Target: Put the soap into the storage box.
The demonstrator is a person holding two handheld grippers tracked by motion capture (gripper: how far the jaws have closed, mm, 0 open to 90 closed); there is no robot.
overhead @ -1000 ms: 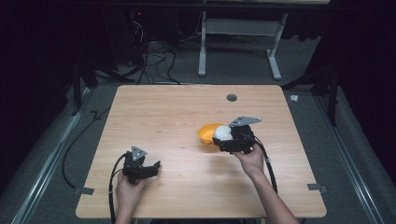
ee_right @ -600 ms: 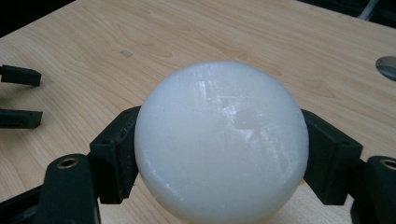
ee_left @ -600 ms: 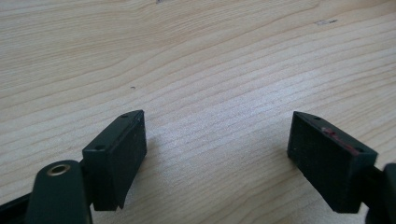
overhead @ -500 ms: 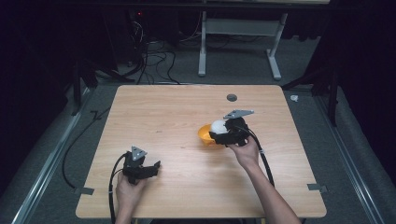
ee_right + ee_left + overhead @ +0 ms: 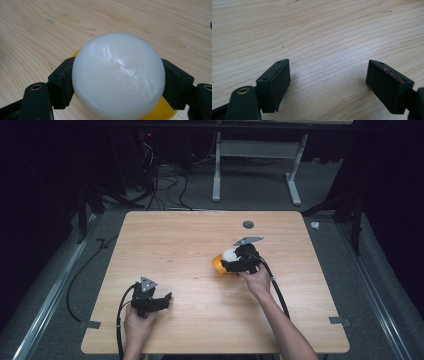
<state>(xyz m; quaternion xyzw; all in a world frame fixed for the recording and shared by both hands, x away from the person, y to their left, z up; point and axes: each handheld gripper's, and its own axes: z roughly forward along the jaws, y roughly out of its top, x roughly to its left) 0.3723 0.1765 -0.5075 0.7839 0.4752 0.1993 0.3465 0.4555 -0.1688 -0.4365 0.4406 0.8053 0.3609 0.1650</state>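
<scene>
The white round piece [image 5: 117, 75] sits clamped between the right gripper's [image 5: 239, 260] jaws, held just above the yellow bowl [image 5: 217, 264] near the middle of the wooden table [image 5: 190, 240]. A second ago that gripper was farther right; it has since slid left, and less of the bowl now shows beside it. The left gripper [image 5: 150, 300] hasn't budged, resting near the front edge with its jaws spread wide over bare wood.
</scene>
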